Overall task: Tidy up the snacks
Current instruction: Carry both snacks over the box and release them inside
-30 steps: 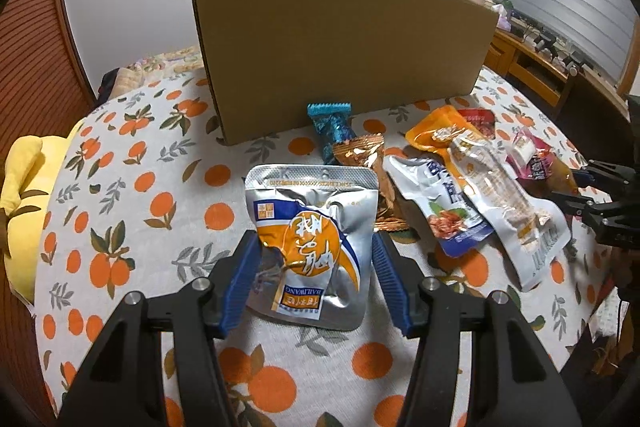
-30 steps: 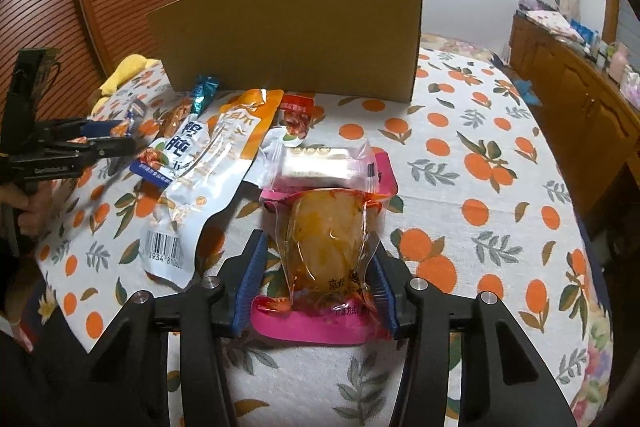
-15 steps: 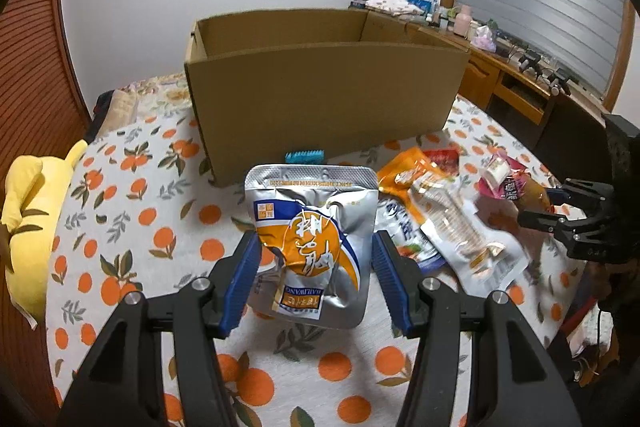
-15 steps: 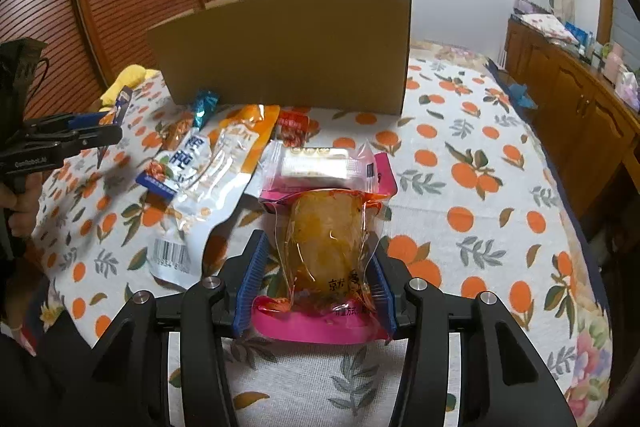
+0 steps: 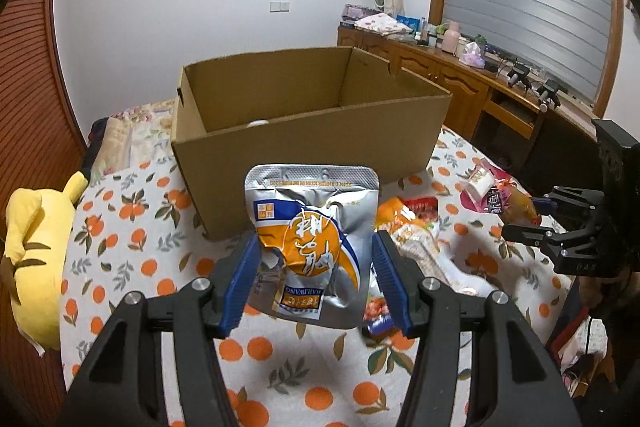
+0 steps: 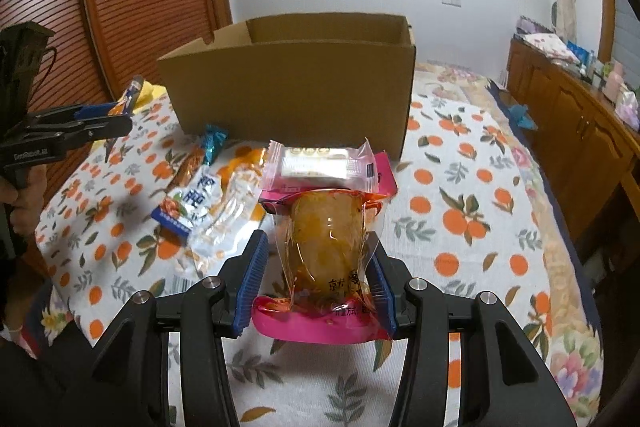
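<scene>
Gripping a silver pouch (image 5: 316, 247) with an orange and blue label, the left gripper (image 5: 316, 283) holds it clear of the orange-patterned tablecloth (image 5: 132, 239), at the centre of the left wrist view; both blue pads (image 5: 240, 287) press its side edges. Behind it, in the middle of that frame, stands an open cardboard box (image 5: 312, 131). A yellow plush toy (image 5: 36, 251) lies at the left edge. In the right wrist view, the right gripper (image 6: 316, 279) is clenched on a clear packet of orange-brown food (image 6: 328, 239), lower centre, with a pink packet (image 6: 320, 323) under it and a small pink-wrapped white snack (image 6: 316, 167) on top. Loose snack packets (image 6: 200, 203) lie on the cloth at centre left, in front of the box.
</scene>
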A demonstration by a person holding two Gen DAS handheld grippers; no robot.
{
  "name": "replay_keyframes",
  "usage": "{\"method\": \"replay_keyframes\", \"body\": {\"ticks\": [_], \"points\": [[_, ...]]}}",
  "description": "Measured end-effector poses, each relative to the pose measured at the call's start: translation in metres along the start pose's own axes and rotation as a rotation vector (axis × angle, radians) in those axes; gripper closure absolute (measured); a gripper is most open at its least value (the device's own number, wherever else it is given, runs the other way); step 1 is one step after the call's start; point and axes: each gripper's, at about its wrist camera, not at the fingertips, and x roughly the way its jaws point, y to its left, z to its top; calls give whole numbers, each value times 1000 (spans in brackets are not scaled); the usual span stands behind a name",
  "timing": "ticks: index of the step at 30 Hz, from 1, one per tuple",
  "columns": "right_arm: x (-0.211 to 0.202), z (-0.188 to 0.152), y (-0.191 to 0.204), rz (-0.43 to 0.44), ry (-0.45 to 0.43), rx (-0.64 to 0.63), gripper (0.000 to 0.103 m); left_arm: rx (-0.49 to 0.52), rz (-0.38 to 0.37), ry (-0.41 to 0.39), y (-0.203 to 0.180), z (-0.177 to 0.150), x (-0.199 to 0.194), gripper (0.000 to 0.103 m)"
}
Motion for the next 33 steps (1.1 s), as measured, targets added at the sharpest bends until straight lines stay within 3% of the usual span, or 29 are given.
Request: {"method": "replay_keyframes", "body": {"ticks": [19,33], "points": [[1,65,-4,53,-76,-56,54,4,0,-59,8,66,8,47],[19,122,-18,69,-122,-99,54,20,18,-56,21,106,38,47]]}}
